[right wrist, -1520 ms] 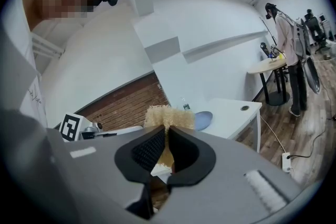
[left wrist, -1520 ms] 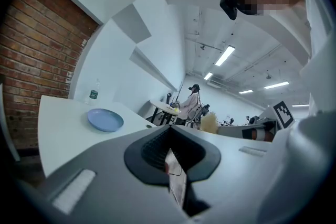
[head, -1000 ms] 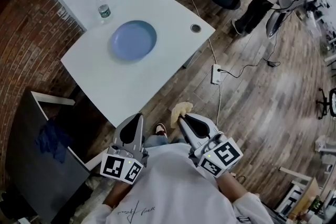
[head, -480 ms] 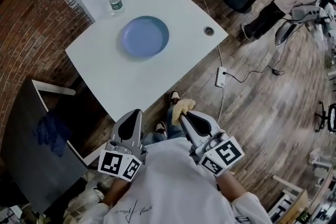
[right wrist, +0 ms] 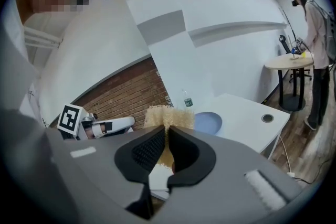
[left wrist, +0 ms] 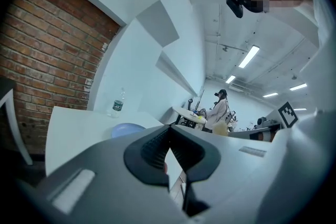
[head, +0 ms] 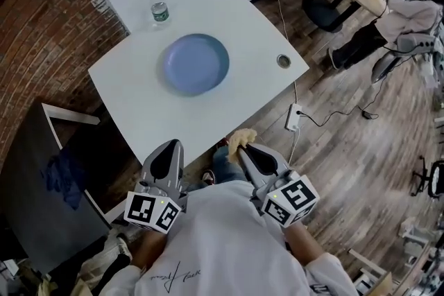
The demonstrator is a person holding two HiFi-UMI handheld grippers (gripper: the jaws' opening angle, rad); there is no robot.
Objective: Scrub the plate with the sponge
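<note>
A blue plate point(head: 196, 64) lies in the middle of the white table point(head: 139, 100); it also shows in the left gripper view as a blue plate point(left wrist: 127, 129) and in the right gripper view as a blue plate point(right wrist: 208, 121). My right gripper point(head: 243, 146) is shut on a yellow sponge point(head: 241, 141), which sticks out past the jaw tips as a yellow sponge point(right wrist: 167, 117). My left gripper point(head: 168, 152) is shut with nothing in it. Both grippers hang close to my chest, short of the table's near edge, well away from the plate.
A water bottle point(head: 159, 10) stands at the table's far edge by the brick wall point(head: 41, 31). A cable hole point(head: 283, 61) sits at the table's right side. A power strip point(head: 293, 116) lies on the wooden floor. A person point(head: 395, 24) sits at a round table far right.
The table and plate have drawn nearer in the head view as I step toward them. Both grippers keep their pose near my chest, the sponge still held.
</note>
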